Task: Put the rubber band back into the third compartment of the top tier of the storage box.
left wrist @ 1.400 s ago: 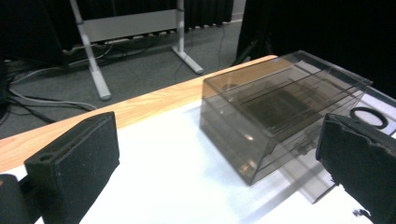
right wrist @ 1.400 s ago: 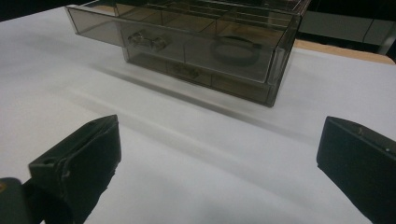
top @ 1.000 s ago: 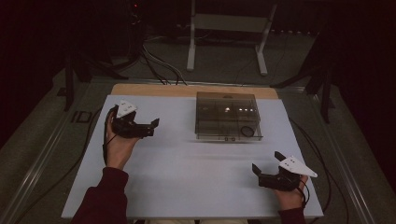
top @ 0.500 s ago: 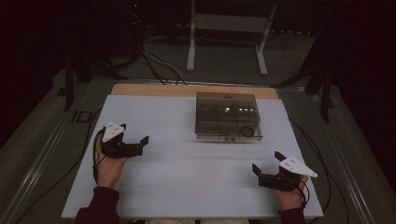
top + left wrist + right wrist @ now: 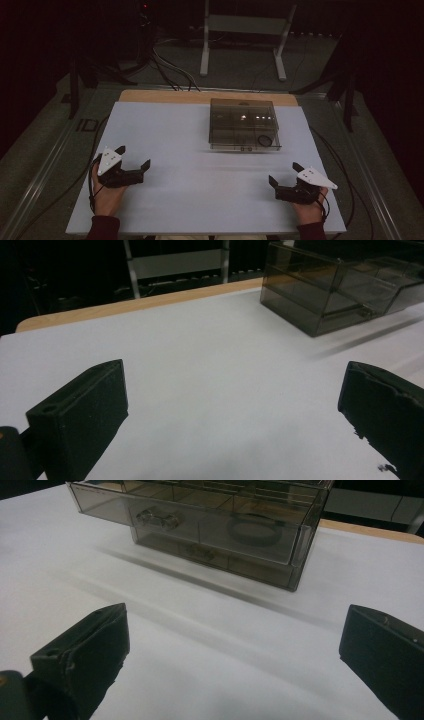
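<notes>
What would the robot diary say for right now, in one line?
left gripper: open, empty, low over table | right gripper: open, empty | smoky clear drawer box: untouched, ring inside top drawer

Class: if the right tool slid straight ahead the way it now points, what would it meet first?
Probably the smoky transparent plastic drawer box. The right tool, jaws wide apart, faces the box's front across bare white tabletop, with nothing between; exact aim is uncertain.
</notes>
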The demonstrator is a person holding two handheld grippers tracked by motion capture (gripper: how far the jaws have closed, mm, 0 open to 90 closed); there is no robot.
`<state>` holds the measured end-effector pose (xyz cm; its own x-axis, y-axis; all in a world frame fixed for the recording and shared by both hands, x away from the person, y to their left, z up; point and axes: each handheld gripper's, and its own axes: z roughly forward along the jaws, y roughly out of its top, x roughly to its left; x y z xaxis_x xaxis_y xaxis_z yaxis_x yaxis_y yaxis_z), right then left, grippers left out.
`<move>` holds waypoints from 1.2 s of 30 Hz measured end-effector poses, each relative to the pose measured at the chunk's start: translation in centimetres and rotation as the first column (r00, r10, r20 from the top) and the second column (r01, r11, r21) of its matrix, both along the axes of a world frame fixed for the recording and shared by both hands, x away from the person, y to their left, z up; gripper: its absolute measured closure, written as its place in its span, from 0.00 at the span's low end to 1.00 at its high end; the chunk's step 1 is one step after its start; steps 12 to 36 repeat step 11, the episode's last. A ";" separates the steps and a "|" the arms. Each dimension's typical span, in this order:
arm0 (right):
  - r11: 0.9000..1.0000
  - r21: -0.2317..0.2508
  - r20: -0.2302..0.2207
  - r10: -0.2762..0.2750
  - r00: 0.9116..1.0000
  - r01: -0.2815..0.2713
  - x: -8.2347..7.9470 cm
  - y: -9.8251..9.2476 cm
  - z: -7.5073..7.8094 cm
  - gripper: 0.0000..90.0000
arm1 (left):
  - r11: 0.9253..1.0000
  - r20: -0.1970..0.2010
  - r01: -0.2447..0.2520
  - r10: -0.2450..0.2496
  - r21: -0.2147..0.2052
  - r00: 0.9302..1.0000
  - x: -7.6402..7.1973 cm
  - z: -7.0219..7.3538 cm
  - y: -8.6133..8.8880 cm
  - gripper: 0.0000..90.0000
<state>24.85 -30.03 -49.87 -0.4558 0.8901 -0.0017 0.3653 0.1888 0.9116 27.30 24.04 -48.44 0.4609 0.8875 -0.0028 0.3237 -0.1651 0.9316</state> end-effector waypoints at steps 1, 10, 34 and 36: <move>1.000 0.000 0.001 0.000 1.000 0.000 0.0 0.0 0.0 0.00 | 1.000 0.003 -0.003 0.003 -0.004 1.000 -0.2 -0.1 0.1 0.01; 1.000 -0.015 -0.038 0.003 0.999 -0.003 0.4 0.0 -0.3 0.00 | 0.999 0.005 -0.033 0.033 -0.035 0.999 -1.8 -0.6 0.7 0.01; 1.000 -0.024 -0.052 -0.002 0.999 0.001 0.5 0.0 -0.4 0.00 | 0.999 0.001 -0.036 0.036 -0.034 0.999 -1.9 -0.6 0.7 0.01; 1.000 -0.024 -0.052 -0.002 0.999 0.001 0.5 0.0 -0.4 0.00 | 0.999 0.001 -0.036 0.036 -0.034 0.999 -1.9 -0.6 0.7 0.01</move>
